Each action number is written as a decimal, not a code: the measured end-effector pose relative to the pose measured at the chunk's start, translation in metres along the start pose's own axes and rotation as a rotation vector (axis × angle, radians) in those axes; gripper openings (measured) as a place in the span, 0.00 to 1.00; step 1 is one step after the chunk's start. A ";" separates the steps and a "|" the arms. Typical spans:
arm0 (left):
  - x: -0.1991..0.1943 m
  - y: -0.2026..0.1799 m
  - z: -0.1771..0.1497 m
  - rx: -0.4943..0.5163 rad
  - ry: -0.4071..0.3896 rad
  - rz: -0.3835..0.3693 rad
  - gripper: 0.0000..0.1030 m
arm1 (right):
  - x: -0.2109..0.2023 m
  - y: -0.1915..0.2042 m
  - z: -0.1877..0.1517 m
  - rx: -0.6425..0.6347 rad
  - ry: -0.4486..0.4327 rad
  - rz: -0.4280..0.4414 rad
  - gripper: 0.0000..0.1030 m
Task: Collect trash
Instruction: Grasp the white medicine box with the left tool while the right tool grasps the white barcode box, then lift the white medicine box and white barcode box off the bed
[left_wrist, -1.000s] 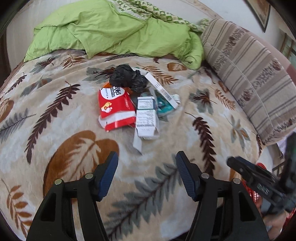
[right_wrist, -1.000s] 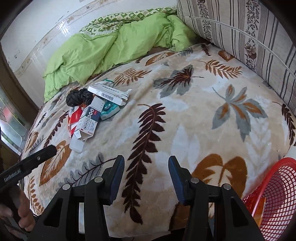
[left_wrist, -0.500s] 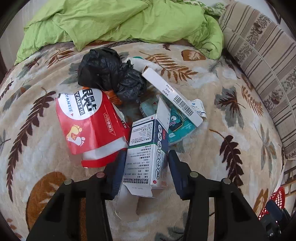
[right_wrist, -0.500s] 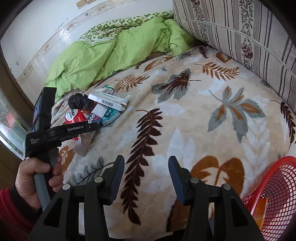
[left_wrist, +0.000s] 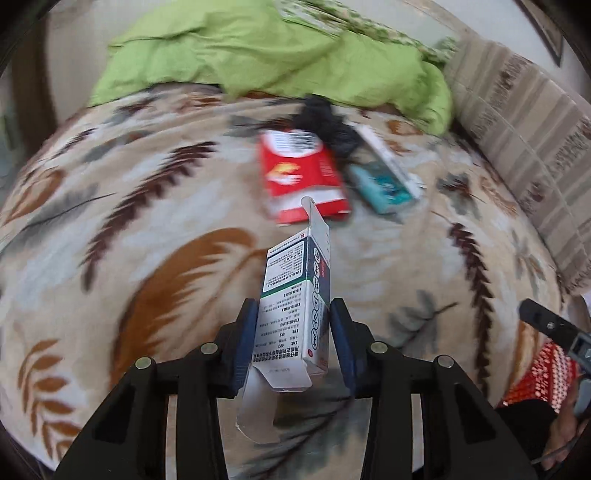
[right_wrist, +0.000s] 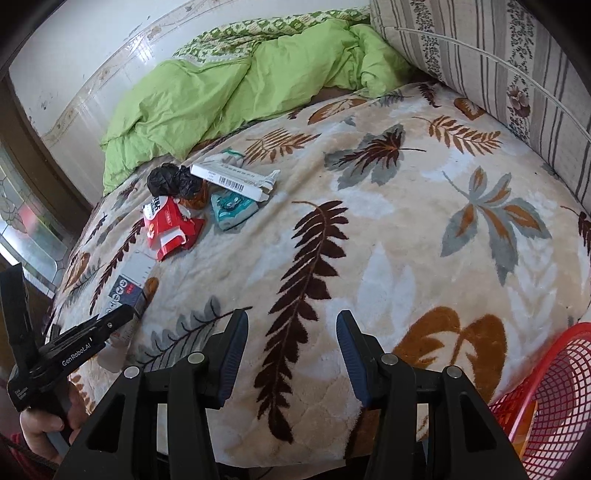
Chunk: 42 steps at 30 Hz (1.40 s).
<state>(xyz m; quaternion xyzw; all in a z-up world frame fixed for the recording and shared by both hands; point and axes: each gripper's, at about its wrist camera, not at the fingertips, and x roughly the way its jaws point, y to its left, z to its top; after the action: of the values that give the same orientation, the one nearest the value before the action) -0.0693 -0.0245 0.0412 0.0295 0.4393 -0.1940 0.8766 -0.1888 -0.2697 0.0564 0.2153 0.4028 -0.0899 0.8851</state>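
Half a second ago the white-and-navy carton (left_wrist: 295, 299) lay among the litter with the left gripper (left_wrist: 293, 343) straddling it; now it is off the bedspread (right_wrist: 388, 236), pulled back from the pile, and the left wrist view is smeared by that motion. The carton sits clamped between the two blue pads (left_wrist: 245, 343), its long axis running forward along the fingers, one open flap sticking out ahead and another hanging below. Beyond the fingertips, well ahead, the red packet (left_wrist: 303, 181), the teal pouch (left_wrist: 384, 188), the long white box (right_wrist: 231, 181) and the crumpled black bag (right_wrist: 171, 181) lie close together on the bedspread. The right gripper (right_wrist: 291, 350) hovers with fingers apart and nothing between them, over bare bedspread; it looks unchanged from the earlier frame. The red mesh basket (right_wrist: 550, 398) sits off to its right, at the bed's edge. The step in hand seems to be carrying the first piece away; next the left gripper probably needs to swing over the basket and open.
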 end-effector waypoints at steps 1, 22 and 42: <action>0.000 0.007 -0.001 -0.021 -0.012 0.019 0.38 | 0.003 0.005 0.002 -0.023 0.008 0.014 0.51; 0.025 0.033 -0.001 -0.121 -0.059 -0.002 0.32 | 0.148 0.130 0.106 -0.582 -0.099 -0.254 0.50; 0.008 0.016 -0.009 -0.054 -0.089 -0.052 0.31 | 0.031 0.065 0.032 -0.092 0.112 0.198 0.14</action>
<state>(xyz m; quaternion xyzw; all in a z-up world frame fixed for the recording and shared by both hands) -0.0655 -0.0103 0.0275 -0.0141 0.4056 -0.2058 0.8905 -0.1252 -0.2260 0.0722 0.2177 0.4321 0.0289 0.8747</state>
